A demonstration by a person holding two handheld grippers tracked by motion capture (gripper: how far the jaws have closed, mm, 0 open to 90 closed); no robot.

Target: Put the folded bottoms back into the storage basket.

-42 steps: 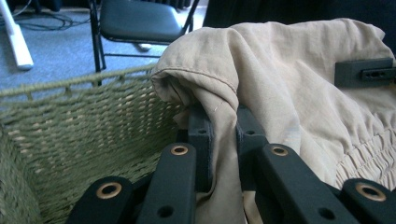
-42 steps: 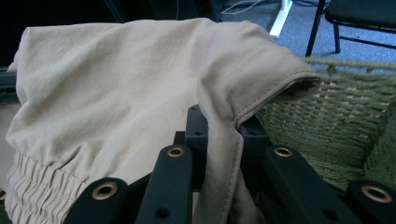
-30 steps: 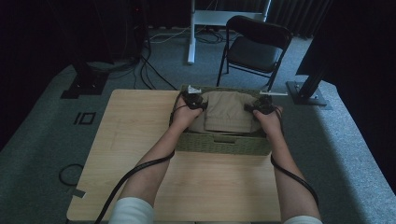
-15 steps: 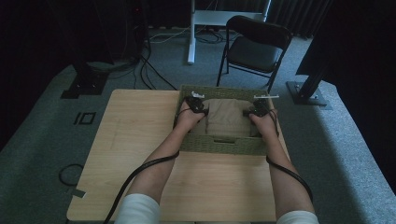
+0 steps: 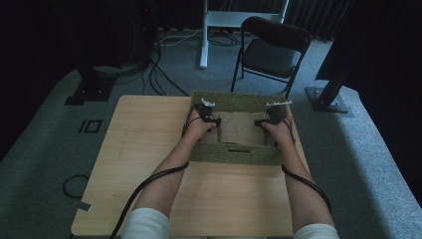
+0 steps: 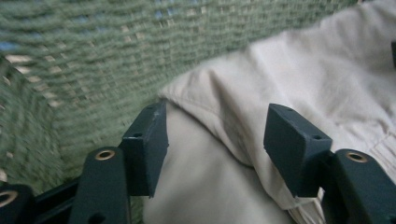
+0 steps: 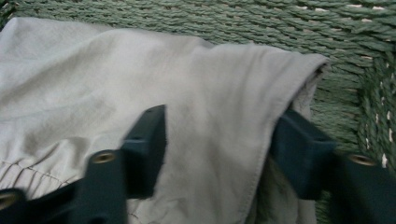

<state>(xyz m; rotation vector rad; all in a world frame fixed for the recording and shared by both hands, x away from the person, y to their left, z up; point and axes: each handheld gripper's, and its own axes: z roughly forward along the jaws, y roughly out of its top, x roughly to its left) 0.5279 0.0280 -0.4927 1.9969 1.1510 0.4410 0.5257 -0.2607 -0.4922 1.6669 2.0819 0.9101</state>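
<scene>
We lower both claws into the green woven basket (image 5: 234,155) on the tabletop (image 5: 149,149), where the folded beige garment (image 5: 239,130) lies. Our left claw (image 6: 217,140) has just been opening, its jaws spread with the garment's folded edge between them and the basket wall just beyond. Our right claw (image 7: 224,149), also freshly spread, straddles the garment's hemmed edge beside the basket's corner.

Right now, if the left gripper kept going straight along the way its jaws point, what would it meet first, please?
Most likely the folded beige garment between and ahead of the left gripper, whose jaws have just been opening. Beyond it stands the green woven basket wall; depth is hard to judge.
</scene>
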